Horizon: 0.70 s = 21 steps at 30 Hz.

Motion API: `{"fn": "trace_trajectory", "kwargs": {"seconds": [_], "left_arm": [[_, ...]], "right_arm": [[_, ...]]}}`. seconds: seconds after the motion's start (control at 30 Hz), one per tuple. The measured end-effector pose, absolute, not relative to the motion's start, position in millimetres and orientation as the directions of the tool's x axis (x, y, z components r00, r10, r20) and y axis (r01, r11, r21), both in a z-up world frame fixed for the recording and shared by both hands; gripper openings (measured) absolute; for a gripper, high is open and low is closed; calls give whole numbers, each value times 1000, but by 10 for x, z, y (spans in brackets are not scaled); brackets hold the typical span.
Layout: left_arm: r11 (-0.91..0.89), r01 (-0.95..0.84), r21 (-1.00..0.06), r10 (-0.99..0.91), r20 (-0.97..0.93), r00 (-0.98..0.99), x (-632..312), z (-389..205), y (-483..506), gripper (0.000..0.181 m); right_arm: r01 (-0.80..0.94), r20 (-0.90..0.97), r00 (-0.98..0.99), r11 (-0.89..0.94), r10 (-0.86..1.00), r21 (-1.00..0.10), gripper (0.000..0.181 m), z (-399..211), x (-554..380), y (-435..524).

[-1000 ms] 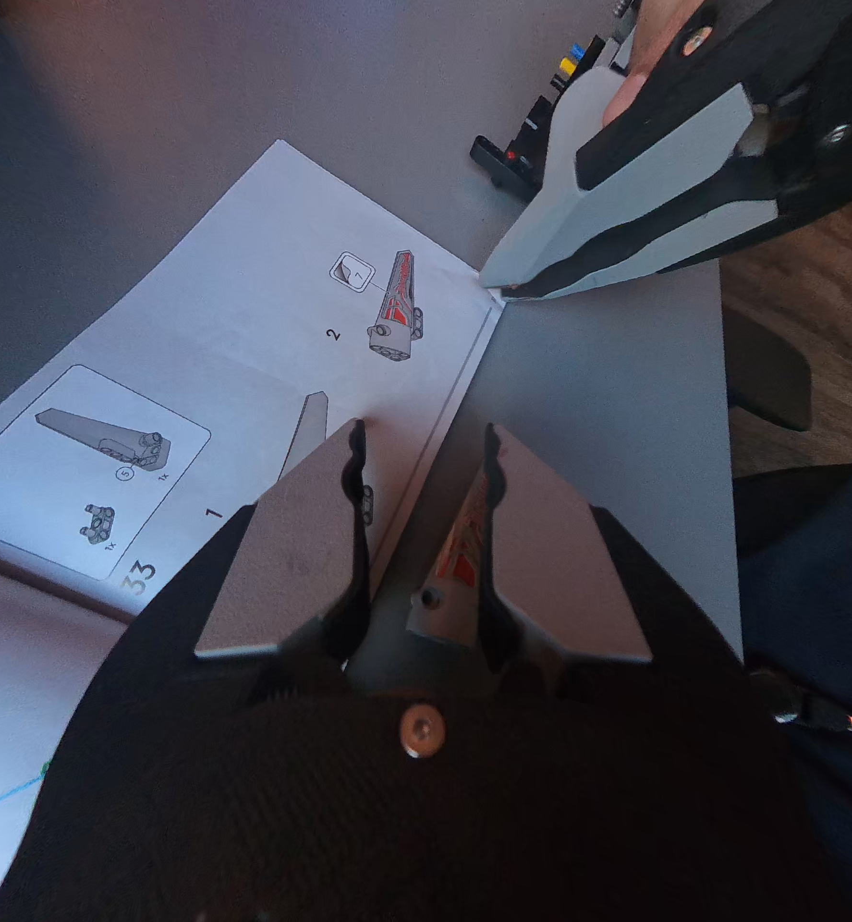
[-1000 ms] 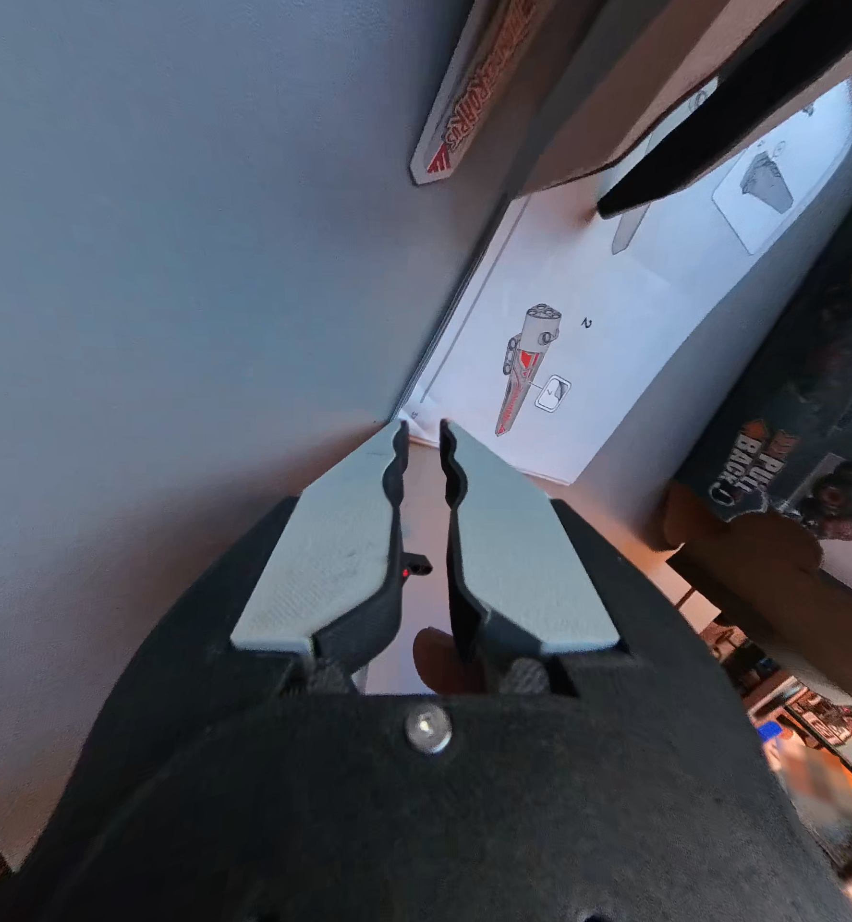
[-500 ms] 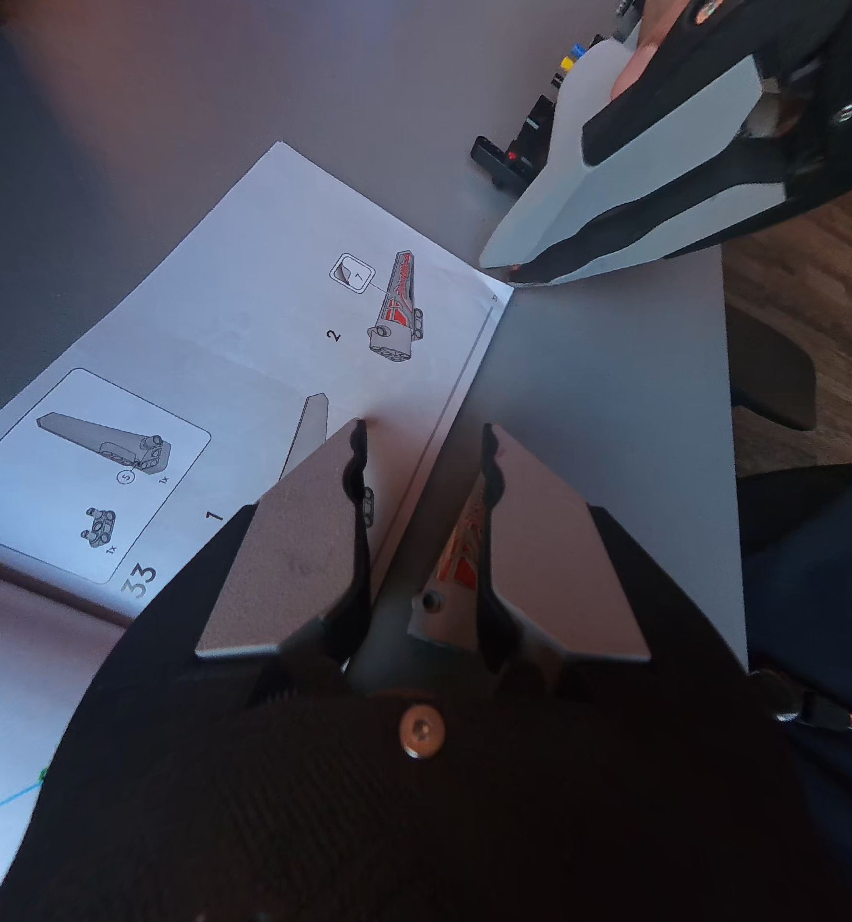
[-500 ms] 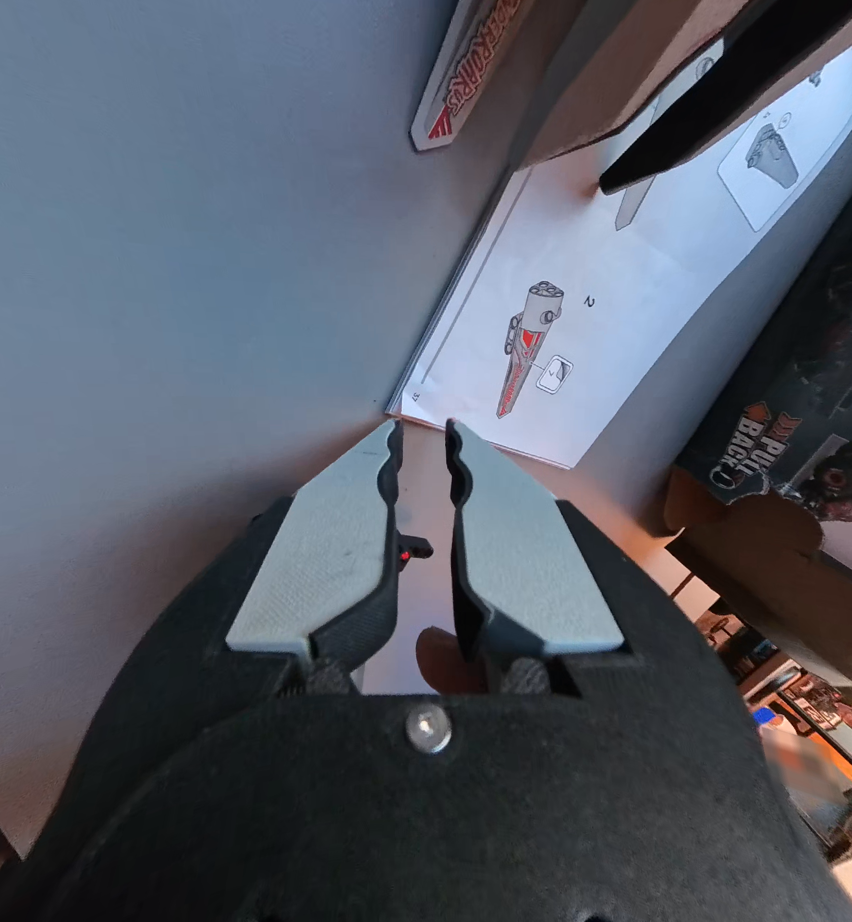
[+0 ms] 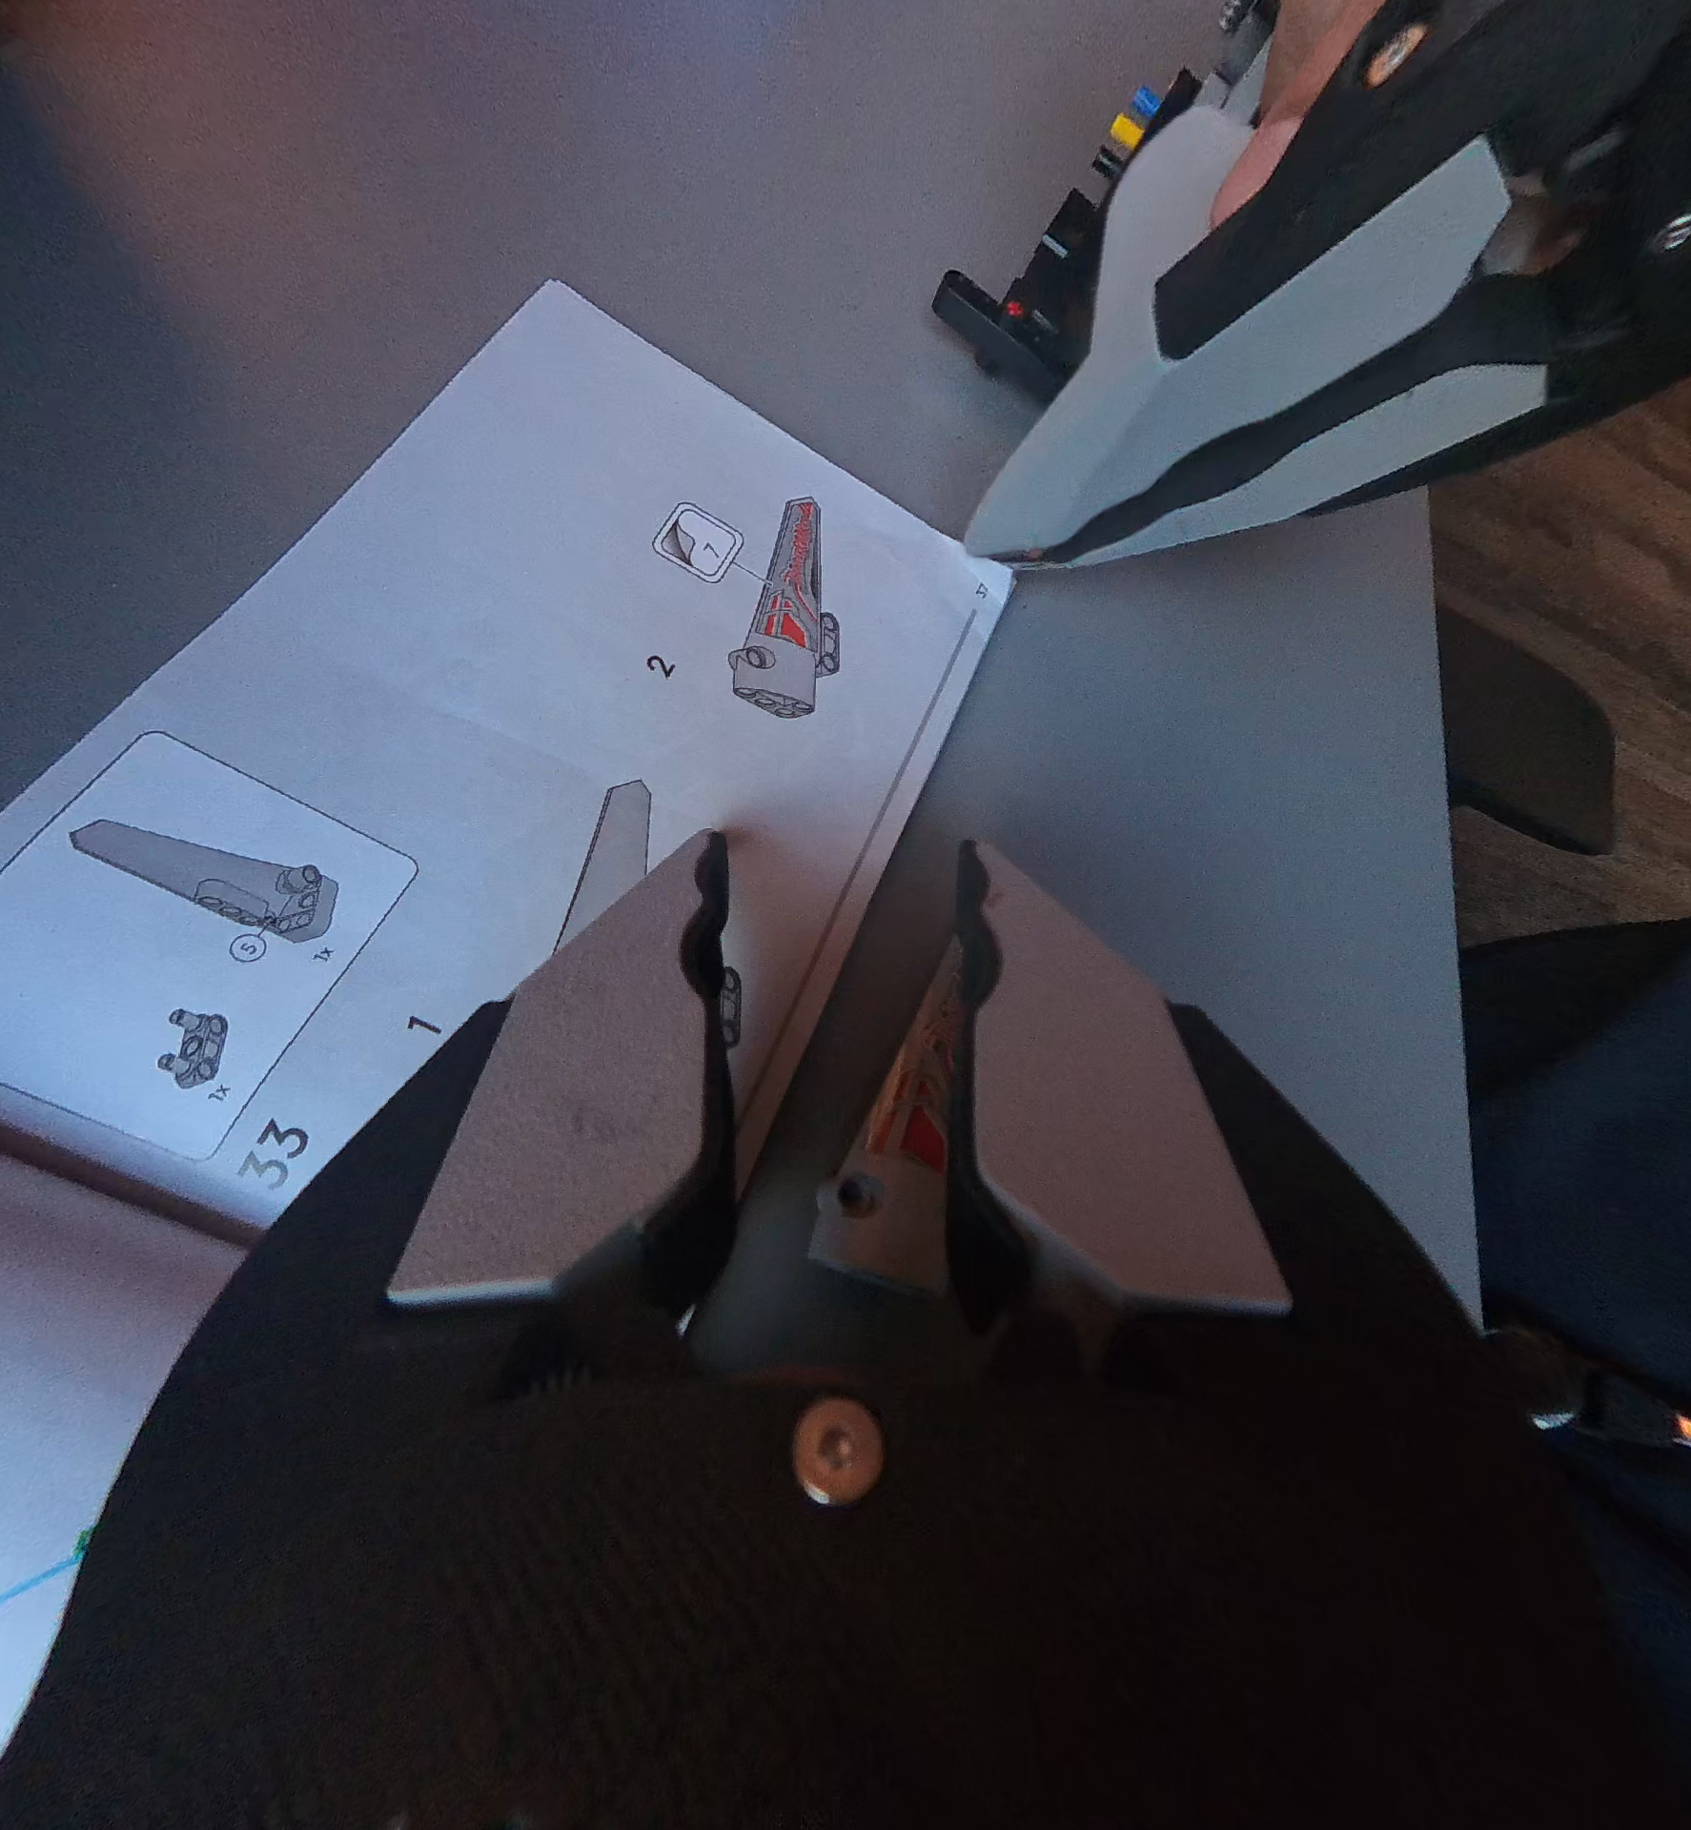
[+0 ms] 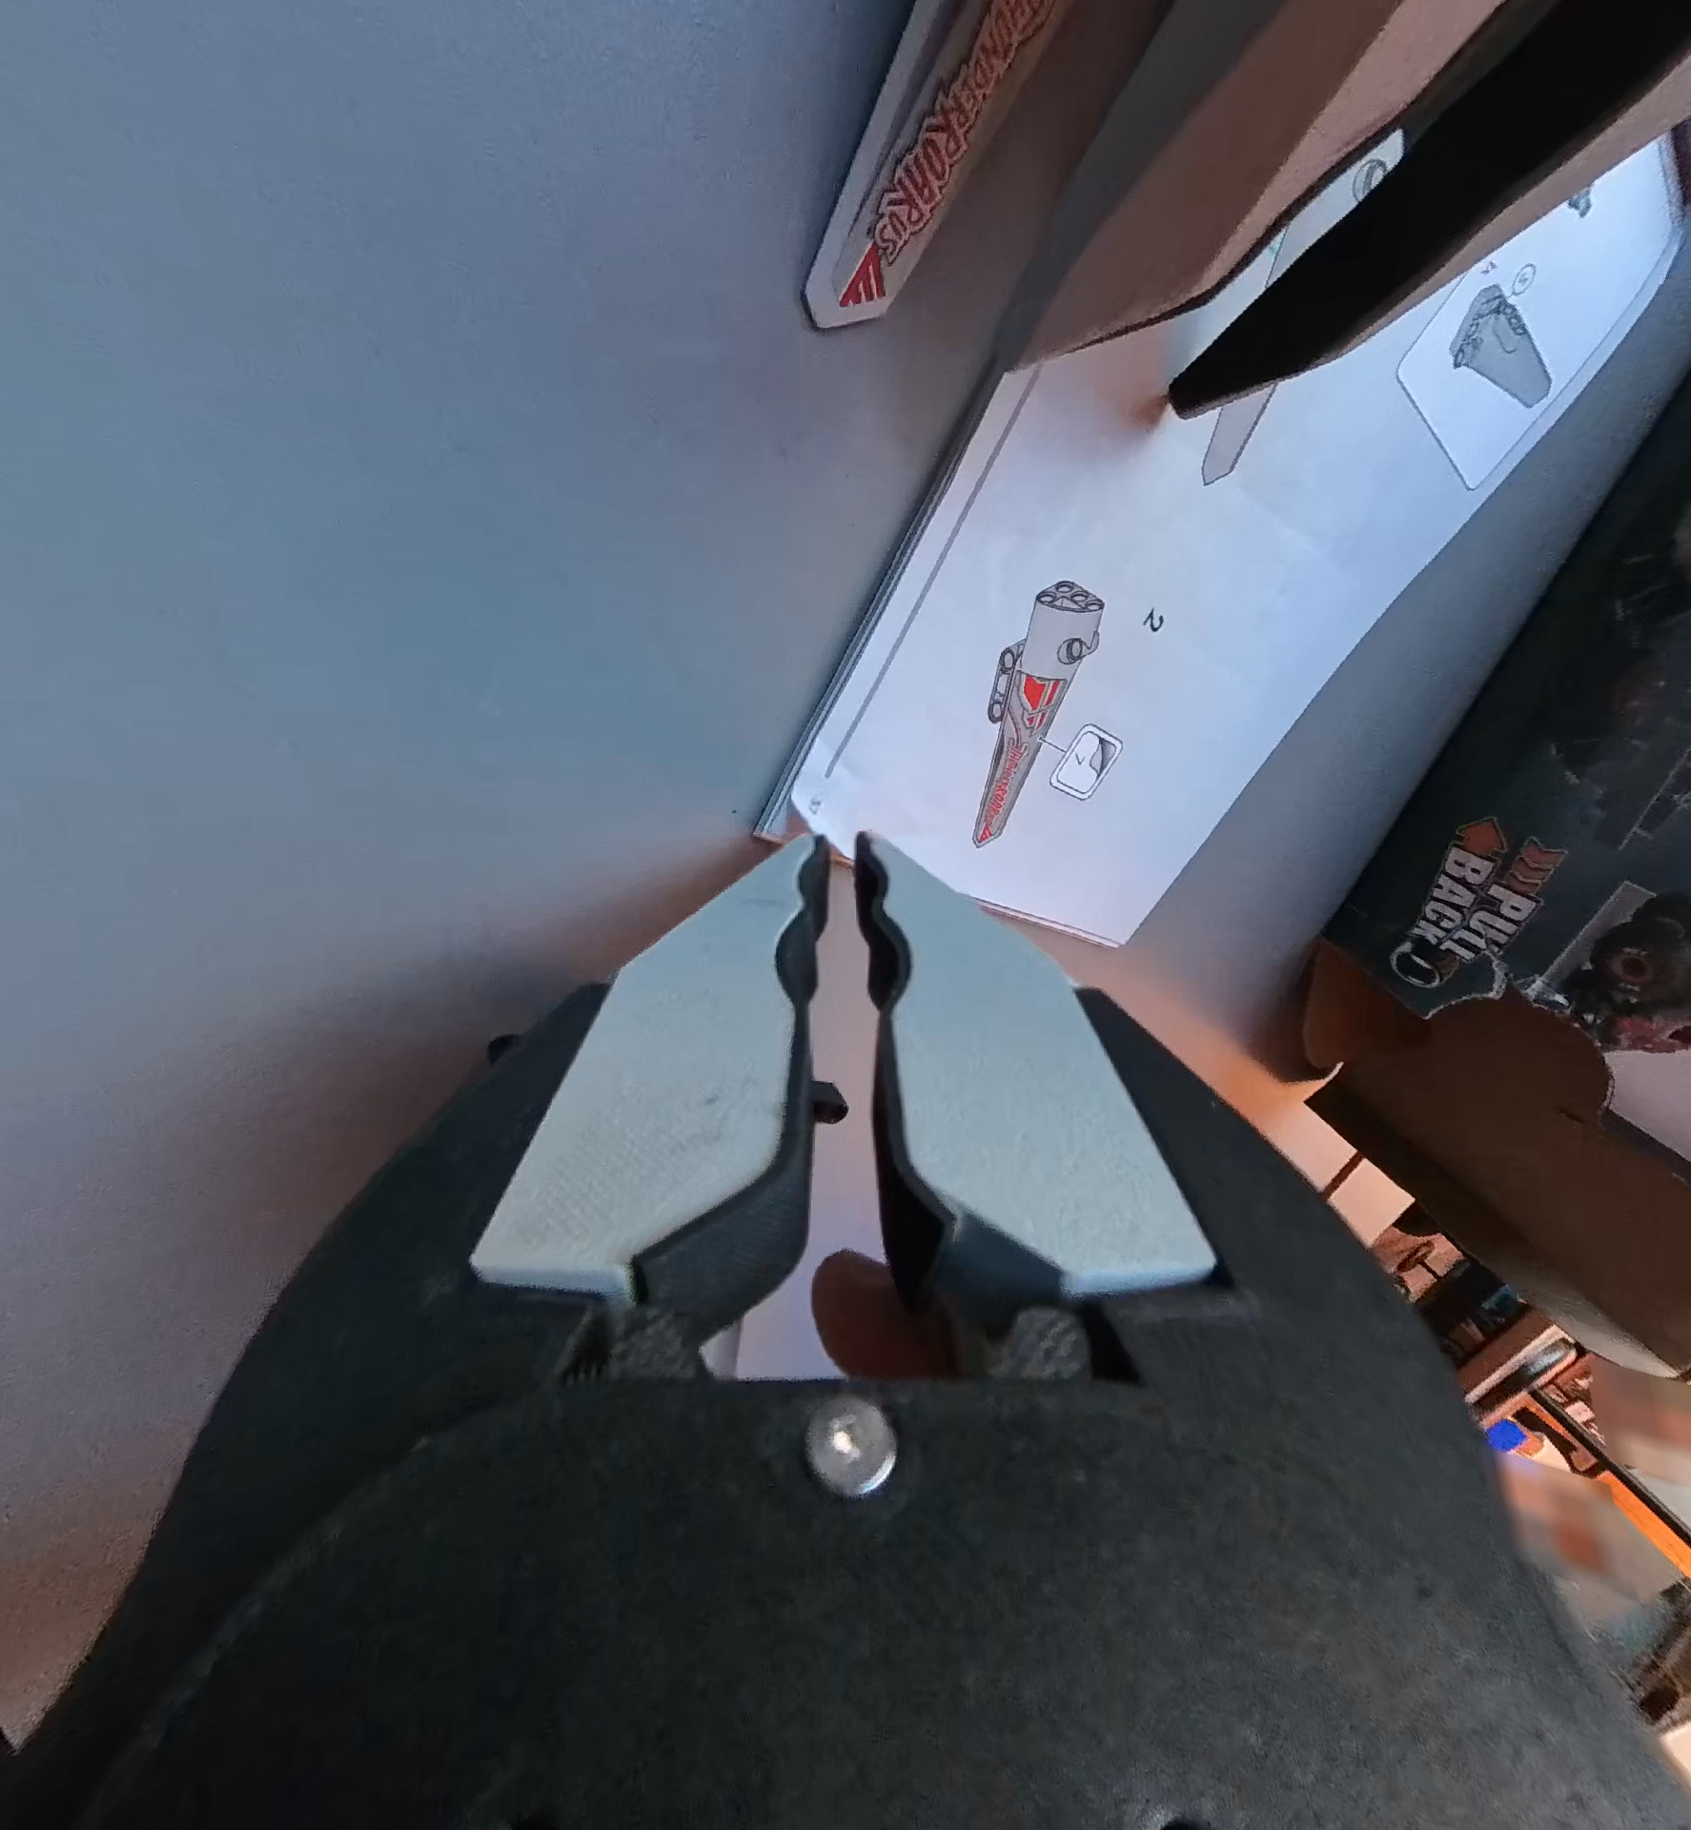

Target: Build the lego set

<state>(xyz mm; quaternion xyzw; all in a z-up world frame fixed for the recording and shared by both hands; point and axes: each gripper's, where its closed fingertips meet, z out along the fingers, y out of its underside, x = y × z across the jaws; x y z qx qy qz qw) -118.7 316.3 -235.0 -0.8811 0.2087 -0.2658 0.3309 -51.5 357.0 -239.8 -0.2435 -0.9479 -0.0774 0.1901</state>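
On the grey tabletop [image 5: 1168, 743]: white instruction booklet [image 5: 525, 614] lies open, kept flat where both cameras can read its drawings.
Left gripper [image 5: 837, 862]: fingers spread well apart; long grey tapered panel with a red-and-white sticker [image 5: 906, 1119] rests against the inner face of its right finger, apparently carried there, though a firm pinch cannot be confirmed.
Panel, from the right wrist view: its narrow stickered tip [image 6: 921, 168] juts out above the table, beside the booklet's edge.
Right gripper [image 6: 842, 842]: fingers nearly together with a thin slit between, nothing visible in it; tips sit at the booklet's near corner, probably to pinch and turn the page.
Judged stage: sticker already applied as the drawing shows, so next page is likely wanted.
Background: dark printed set box [image 6: 1564, 842] stands beyond the booklet; small black pieces [image 5: 1010, 317] wait farther back.
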Motion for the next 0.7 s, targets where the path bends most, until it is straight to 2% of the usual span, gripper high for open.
{"fn": "trace_trajectory", "kwargs": {"seconds": [0.03,0.47,0.57,0.7], "left_arm": [[-694,-191,-694,-543,331,771,-1186,-2349,3163,43],[-697,-191,-691,-547,340,765,-1173,-2337,3146,46],[-655,-178,-734,-575,331,748,-1112,-2191,3162,47],[-551,-196,-811,-628,249,737,-991,-1942,3185,54]], "right_arm": [[486,397,-812,872,427,56,0,-2408,-512,3567],[477,378,-822,878,426,46,0,-2419,-488,3530],[498,409,-790,867,456,-6,0,-2290,-546,3531],[511,483,-710,847,512,-147,0,-1952,-724,3490]]}}
